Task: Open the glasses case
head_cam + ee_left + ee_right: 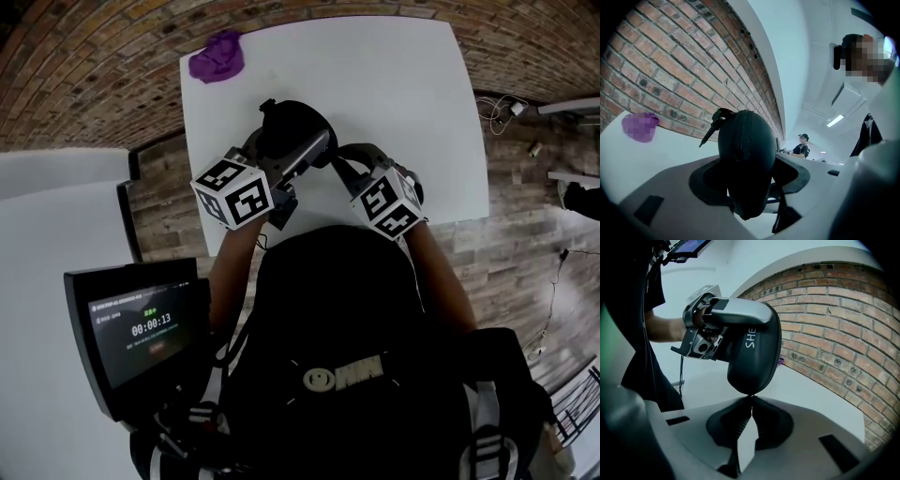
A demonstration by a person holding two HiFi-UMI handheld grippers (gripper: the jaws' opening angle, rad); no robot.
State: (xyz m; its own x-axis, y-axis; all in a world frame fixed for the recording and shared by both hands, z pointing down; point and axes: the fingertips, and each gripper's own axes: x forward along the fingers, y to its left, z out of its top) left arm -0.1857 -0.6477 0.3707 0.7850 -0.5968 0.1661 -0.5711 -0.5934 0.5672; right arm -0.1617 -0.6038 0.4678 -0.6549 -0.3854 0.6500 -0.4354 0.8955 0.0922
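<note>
Black glasses case (292,133): 1, clamped in left tool (749,180) | right tool (751,403): clenched | purple cloth (217,56): 1

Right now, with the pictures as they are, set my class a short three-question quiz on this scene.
1. True or false: the case lies on the table.
2. The cloth is: A red, B purple, C green.
3. Fill in: the right hand-held gripper's jaws are ___.
Key: 1 false, the left hand-held gripper holds it up; 2 B; 3 shut.
</note>
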